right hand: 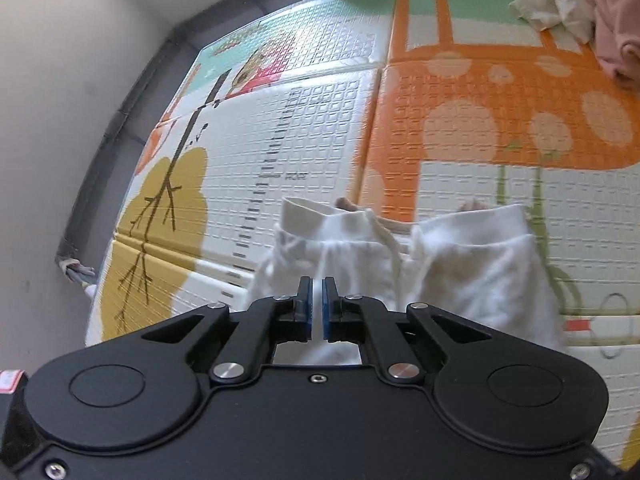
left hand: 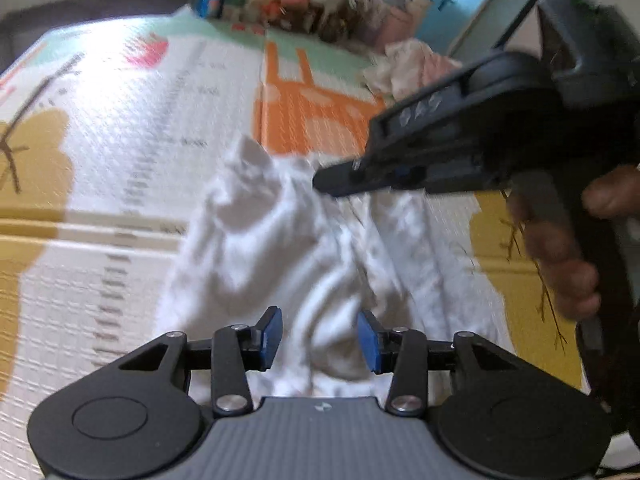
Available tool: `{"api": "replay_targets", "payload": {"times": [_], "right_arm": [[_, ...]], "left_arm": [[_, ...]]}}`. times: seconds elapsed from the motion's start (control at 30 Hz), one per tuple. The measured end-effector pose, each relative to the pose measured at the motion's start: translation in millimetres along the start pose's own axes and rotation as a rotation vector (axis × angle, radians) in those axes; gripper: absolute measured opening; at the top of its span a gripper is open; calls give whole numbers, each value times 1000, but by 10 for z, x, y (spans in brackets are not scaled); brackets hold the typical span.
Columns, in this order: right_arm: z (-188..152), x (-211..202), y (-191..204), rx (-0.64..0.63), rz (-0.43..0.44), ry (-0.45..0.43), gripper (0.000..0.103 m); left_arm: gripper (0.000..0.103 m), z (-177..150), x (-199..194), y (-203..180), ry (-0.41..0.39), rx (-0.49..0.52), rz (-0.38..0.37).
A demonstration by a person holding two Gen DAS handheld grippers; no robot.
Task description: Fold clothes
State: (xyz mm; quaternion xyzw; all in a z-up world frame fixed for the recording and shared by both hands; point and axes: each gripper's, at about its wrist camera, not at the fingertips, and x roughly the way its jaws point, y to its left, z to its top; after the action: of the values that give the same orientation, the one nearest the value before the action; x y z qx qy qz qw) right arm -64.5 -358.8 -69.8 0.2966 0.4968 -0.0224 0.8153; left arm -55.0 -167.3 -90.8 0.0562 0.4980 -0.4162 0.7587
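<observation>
A crumpled white garment (left hand: pixel 280 240) lies on the patterned play mat (left hand: pixel 120 128). My left gripper (left hand: pixel 319 338) hovers open just above its near part, blue pads (left hand: pixel 269 336) apart with cloth showing between them. A hand (left hand: pixel 560 268) holds my right gripper (left hand: pixel 326 182) at the garment's far side, where the cloth is drawn up to its tip. In the right wrist view the right gripper (right hand: pixel 317 306) is shut with only a thin gap, on the near edge of the white garment (right hand: pixel 460 264). The garment's folded cuff or hem (right hand: pixel 316 210) points away over the mat (right hand: pixel 320 100).
A pile of pink and white clothes (right hand: pixel 592 12) sits at the mat's far right corner, also the clothes pile (left hand: pixel 412 64). Toys and boxes (left hand: pixel 288 0) line the far wall. A grey floor strip (right hand: pixel 112 140) and wall border the mat's left side.
</observation>
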Motion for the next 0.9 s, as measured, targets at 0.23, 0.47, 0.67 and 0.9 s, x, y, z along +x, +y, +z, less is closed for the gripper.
{"api": "replay_targets", "payload": {"times": [0.23, 0.47, 0.67, 0.9], "right_arm": [[55, 367, 141, 26, 64, 65, 5], [48, 686, 284, 19, 75, 123, 5], [111, 841, 219, 21, -16, 111, 3], [251, 835, 64, 66, -42, 87, 1]], "left_arm": [[45, -26, 42, 233, 22, -61, 64], [45, -197, 116, 352, 69, -112, 52], [45, -336, 135, 446, 95, -157, 32], [45, -425, 109, 520, 104, -183, 14]]}}
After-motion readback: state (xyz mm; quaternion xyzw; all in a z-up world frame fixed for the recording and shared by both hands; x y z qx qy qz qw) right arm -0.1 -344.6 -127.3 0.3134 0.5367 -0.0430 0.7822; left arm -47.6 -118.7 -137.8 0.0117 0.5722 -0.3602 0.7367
